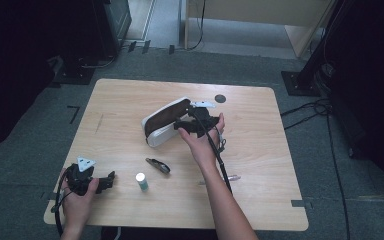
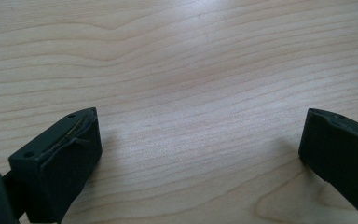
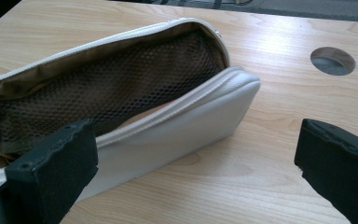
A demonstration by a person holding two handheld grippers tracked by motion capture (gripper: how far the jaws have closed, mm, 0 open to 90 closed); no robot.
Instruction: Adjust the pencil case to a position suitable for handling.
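A white zip pouch (image 1: 166,122) with a brown mesh lining is seen unzipped, gaping open, lying slantwise mid-bench. Nearer the front edge, a dark pocketknife-like item (image 1: 158,165) and a small white-capped tube (image 1: 141,181) are laid.

Pouch (image 1: 166,121): I see it near the middle of the table (image 1: 260,165), lying slantwise, mouth open.
Right gripper (image 1: 184,123): just right of the pouch, at its open side; in the right gripper view my jaws stand wide, the pouch (image 3: 168,135) before the left jaw.
Hole (image 1: 220,98): behind and right of the pouch.
Knife (image 1: 158,165): in front of the pouch, well apart.
Tube (image 1: 141,181): upright, in front of the pouch, just left of the knife.
Left gripper (image 1: 111,179): far front-left of the pouch, left of the tube, jaws wide over bare table.
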